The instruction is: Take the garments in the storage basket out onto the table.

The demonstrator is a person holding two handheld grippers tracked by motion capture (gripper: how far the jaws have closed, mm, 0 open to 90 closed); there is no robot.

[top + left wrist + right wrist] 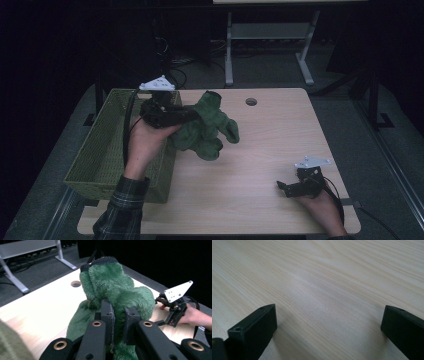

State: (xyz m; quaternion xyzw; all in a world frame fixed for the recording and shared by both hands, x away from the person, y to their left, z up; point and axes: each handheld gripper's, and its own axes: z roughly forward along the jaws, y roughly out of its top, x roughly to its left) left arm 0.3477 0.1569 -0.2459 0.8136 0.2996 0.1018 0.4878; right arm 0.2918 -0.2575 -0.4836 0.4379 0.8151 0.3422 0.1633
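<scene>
Fingers (108, 315) of the left gripper (192, 116) pinch a fold of the green plush cloth (207, 127), held above the worktop (260, 165) beside the green basket (100, 155). Right gripper (281, 186) rests released, jaws wide. Cloth judged light, soft, floppy; grip bunched folds.

The lower folds of the green plush garment (112, 290) are hidden behind the left gripper (119, 321) in its own view. The basket (107, 137) near the tabletop's left edge is partly covered by the forearm; its contents cannot be told.
</scene>
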